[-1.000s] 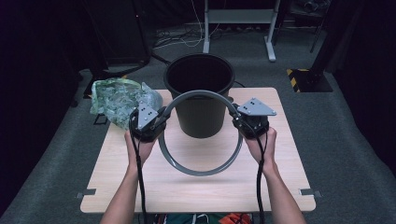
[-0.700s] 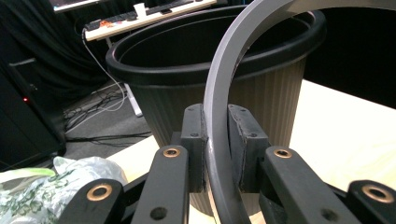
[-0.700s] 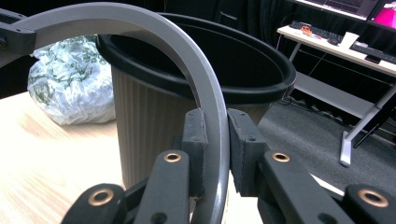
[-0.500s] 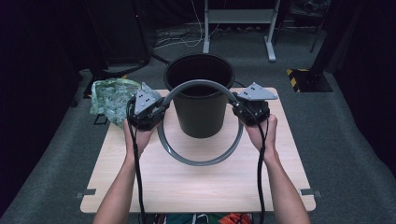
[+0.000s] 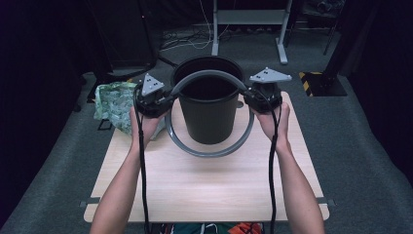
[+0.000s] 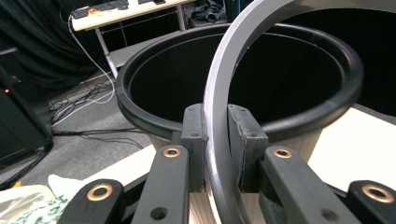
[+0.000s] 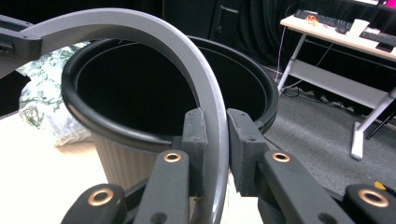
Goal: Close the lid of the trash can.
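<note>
From the high view, a grey ring (image 5: 209,151) is held up off the tabletop (image 5: 204,185) by both grippers, tilted so that its far arc crosses over the mouth of a black bin (image 5: 208,114) while its near arc hangs in front of the bin's wall, above the wood. The left gripper (image 5: 168,100) grips the ring on its left side and the right gripper (image 5: 247,97) grips it on the right side, each just beside the bin's rim. Each gripper carries a grey three-cornered plate on top and trails a black cable down along the forearm. A crumpled bag with a green pattern (image 5: 114,105) lies on the tabletop's far left corner, behind the left hand.

In the left gripper view, the two black jaws are pressed against the ring (image 6: 219,116), one on either face, so the left gripper (image 6: 217,140) is pinching it. The ring sweeps up and away to the right over the open mouth of the bin (image 6: 140,116), which stands close behind the jaws. A scrap of the patterned bag (image 6: 28,205) shows at the lower left.

In the right gripper view, the right gripper (image 7: 215,144) likewise clamps the ring (image 7: 187,56) between its jaws, and the ring arcs up and to the left across the bin (image 7: 116,126). The patterned bag (image 7: 42,112) lies beyond the bin at the left, on the tabletop (image 7: 42,172)
</note>
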{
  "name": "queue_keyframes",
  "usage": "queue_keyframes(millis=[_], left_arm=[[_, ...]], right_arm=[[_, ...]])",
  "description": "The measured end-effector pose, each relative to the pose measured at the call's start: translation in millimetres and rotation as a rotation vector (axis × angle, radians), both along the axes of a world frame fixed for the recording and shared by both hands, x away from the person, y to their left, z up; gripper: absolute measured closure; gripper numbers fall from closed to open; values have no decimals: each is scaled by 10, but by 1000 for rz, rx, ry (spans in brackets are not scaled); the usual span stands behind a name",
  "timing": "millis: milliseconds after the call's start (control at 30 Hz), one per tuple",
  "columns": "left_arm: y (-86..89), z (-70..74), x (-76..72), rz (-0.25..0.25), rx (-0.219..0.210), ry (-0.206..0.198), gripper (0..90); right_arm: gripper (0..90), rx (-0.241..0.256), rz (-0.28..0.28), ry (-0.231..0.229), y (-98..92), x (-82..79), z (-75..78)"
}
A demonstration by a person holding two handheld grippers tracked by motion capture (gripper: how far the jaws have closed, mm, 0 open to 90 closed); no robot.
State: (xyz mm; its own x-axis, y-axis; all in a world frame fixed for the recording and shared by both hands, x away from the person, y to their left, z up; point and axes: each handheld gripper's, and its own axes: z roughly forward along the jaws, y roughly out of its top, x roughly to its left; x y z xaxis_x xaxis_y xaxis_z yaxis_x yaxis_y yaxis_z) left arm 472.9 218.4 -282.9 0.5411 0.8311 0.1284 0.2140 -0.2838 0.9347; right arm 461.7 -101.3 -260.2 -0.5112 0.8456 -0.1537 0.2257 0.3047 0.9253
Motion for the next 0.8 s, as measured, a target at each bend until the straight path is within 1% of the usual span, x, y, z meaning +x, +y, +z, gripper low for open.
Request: queue_keyframes(millis=[300,567,667,800], left_arm=[[26,114,171,7,17,22,775],[46,168,285,10,26,44,774],[47,195,332,9,22,54,775],[30,259,382,9,37,56,774]], right_arm=[[779,8,1,28,27,197,90],[779,6,0,40,58,310,137],[778,5,-3,48,62,357,156],[778,14,-3,56,49,410,191]])
